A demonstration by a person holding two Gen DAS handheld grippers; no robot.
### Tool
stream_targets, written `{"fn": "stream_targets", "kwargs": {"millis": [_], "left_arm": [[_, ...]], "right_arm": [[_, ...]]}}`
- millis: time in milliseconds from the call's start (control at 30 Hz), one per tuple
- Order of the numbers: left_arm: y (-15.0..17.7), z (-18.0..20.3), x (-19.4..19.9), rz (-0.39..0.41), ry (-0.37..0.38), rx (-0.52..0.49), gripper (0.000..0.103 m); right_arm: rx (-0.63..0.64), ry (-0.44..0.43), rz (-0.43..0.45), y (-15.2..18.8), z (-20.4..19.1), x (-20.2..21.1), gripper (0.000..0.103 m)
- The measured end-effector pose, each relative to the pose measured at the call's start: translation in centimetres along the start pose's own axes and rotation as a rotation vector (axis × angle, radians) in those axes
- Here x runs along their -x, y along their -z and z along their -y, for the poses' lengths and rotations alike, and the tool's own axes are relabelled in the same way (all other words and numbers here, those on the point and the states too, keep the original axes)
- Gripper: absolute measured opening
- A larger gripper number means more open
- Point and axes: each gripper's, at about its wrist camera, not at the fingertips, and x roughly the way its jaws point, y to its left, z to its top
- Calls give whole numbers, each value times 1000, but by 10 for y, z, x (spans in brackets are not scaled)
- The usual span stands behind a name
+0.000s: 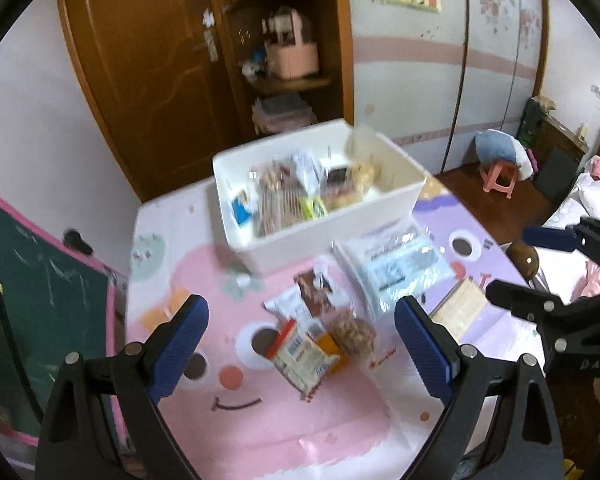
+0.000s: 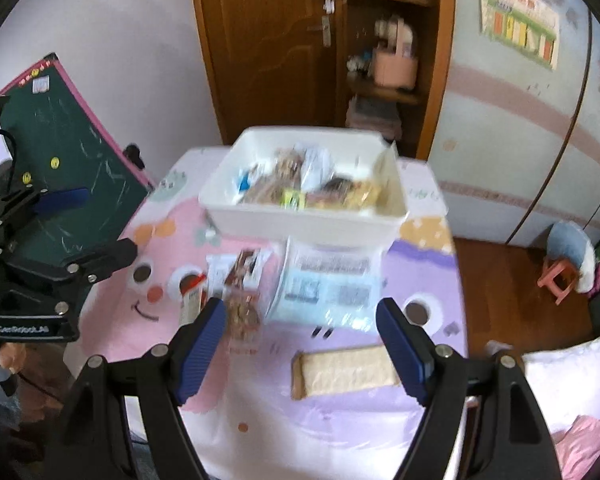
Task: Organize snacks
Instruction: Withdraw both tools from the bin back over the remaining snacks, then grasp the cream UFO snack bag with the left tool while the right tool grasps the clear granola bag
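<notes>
Right, I am hovering both grippers wide and empty: left gripper (image 1: 300, 344) over the small crinkly packets (image 1: 314, 344), right gripper (image 2: 300, 344) with the pale wafer pack (image 2: 344, 372) at five o'clock. Light, slippery, crushable; I'm judging a pinch across the short sides best, bin (image 2: 300, 220) at twelve o'clock.

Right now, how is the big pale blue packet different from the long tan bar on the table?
The pale blue packet is wider, glossy and printed; the tan bar is narrow, plain and matte. The packet lies just before the white bin; the bar lies nearer the camera. Both lie flat, still outside the bin.
</notes>
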Motion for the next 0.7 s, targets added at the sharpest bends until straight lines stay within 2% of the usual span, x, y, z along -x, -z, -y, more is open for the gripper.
{"fn": "stream_targets", "kwargs": {"millis": [167,333,500,600,700], "left_arm": [[21,-7,-33,-20,-13,90,94],[35,-17,-77,-42,-80,199,94],[52,-32,-124,-136,-58,308,94],[66,-42,-148,-201,-74,368,94],[80,-53,-165,-251,-44,431,94]], "right_arm": [[0,-24,-51,20,-8,-43,78],[3,-95,-93,32,-20,-85,78],[52,-91,-111,38,-35,-117,77],[56,-92,-129,38,-37,-134,77],[49,-100,-141,37,-38,-149,77]]}}
